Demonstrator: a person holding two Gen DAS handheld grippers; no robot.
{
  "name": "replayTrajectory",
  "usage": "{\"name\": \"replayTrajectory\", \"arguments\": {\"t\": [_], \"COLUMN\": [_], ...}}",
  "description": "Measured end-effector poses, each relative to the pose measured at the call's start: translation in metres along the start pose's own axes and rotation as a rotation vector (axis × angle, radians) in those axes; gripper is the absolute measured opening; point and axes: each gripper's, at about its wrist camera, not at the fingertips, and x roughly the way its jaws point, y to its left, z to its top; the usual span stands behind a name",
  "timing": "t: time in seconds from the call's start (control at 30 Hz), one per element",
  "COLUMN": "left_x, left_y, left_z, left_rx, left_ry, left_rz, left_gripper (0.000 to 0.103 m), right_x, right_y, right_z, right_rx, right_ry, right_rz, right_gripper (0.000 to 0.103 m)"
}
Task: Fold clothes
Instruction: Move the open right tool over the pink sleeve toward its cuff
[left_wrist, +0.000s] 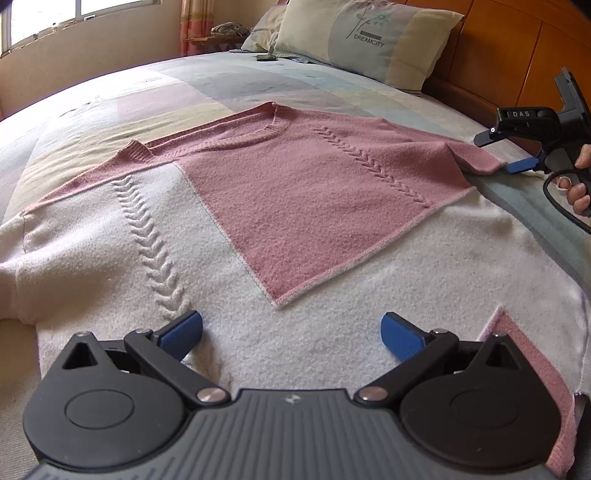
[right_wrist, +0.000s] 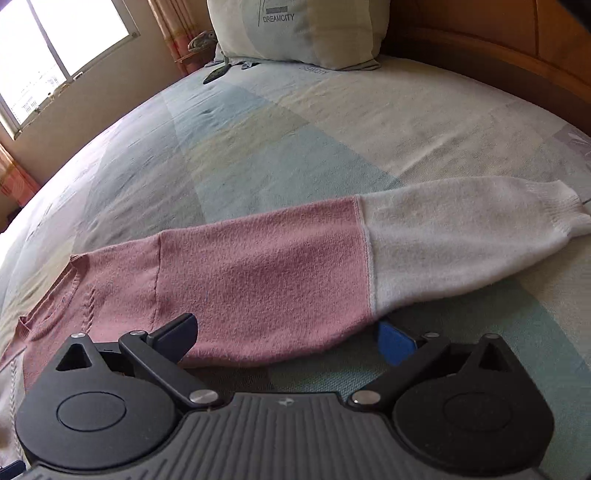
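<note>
Across the bed (left_wrist: 110, 92) my pink-and-white knit sweater (left_wrist: 295, 192) lies flat, front up. It looks soft, thick and limp; I'd pinch a cuff or hem edge. Left claw (left_wrist: 291, 334) gapes above the white hem. Right claw (right_wrist: 286, 338), spread wide, straddles the sleeve (right_wrist: 369, 258), whose cuff only its view shows.

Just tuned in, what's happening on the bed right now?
A person is folding a pink and white sweater spread flat on the bed. The left gripper hovers open over the white lower body. The right gripper sits open at the edge of the outstretched sleeve. Nothing is gripped yet.
</note>
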Motion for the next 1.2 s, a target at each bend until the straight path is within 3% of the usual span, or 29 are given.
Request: {"name": "replayTrajectory", "arguments": {"t": [0.13, 0.23, 0.37, 0.5, 0.53, 0.7, 0.73, 0.83, 0.93, 1.07, 1.2], "left_x": [0.000, 0.001, 0.001, 0.001, 0.001, 0.002, 0.002, 0.003, 0.003, 0.003, 0.005], "left_y": [0.001, 0.000, 0.001, 0.003, 0.003, 0.004, 0.004, 0.004, 0.004, 0.003, 0.005], "left_z": [0.000, -0.001, -0.001, -0.001, -0.001, -0.001, -0.001, -0.001, -0.001, 0.002, 0.005], "left_rx": [-0.005, 0.006, 0.009, 0.006, 0.006, 0.001, 0.002, 0.006, 0.016, 0.026, 0.017], "left_ry": [0.000, -0.002, -0.002, -0.009, -0.011, -0.018, -0.020, -0.023, -0.021, -0.001, 0.008], "left_rz": [-0.003, -0.003, -0.009, -0.020, -0.022, -0.026, -0.027, -0.031, -0.034, -0.032, -0.041], "left_gripper": [0.102, 0.102, 0.102, 0.102, 0.102, 0.102, 0.102, 0.102, 0.102, 0.102, 0.102], "right_x": [-0.022, 0.007, 0.046, 0.072, 0.081, 0.102, 0.104, 0.102, 0.094, 0.087, 0.107], "right_y": [0.037, 0.068, 0.085, 0.072, 0.070, 0.066, 0.070, 0.089, 0.086, 0.070, 0.052], "right_z": [0.001, 0.028, 0.059, 0.066, 0.064, 0.050, 0.047, 0.038, 0.053, 0.082, 0.109], "right_rx": [-0.164, -0.297, -0.388, -0.290, -0.283, -0.402, -0.466, -0.664, -0.630, -0.613, -0.585], "right_ry": [-0.146, -0.133, 0.000, 0.174, 0.198, 0.072, 0.047, 0.075, 0.138, 0.128, 0.215], "right_rz": [-0.079, -0.031, 0.217, 0.477, 0.470, 0.415, 0.393, 0.292, 0.357, 0.462, 0.545], "right_gripper": [0.103, 0.103, 0.103, 0.103, 0.103, 0.103, 0.103, 0.103, 0.103, 0.103, 0.103]}}
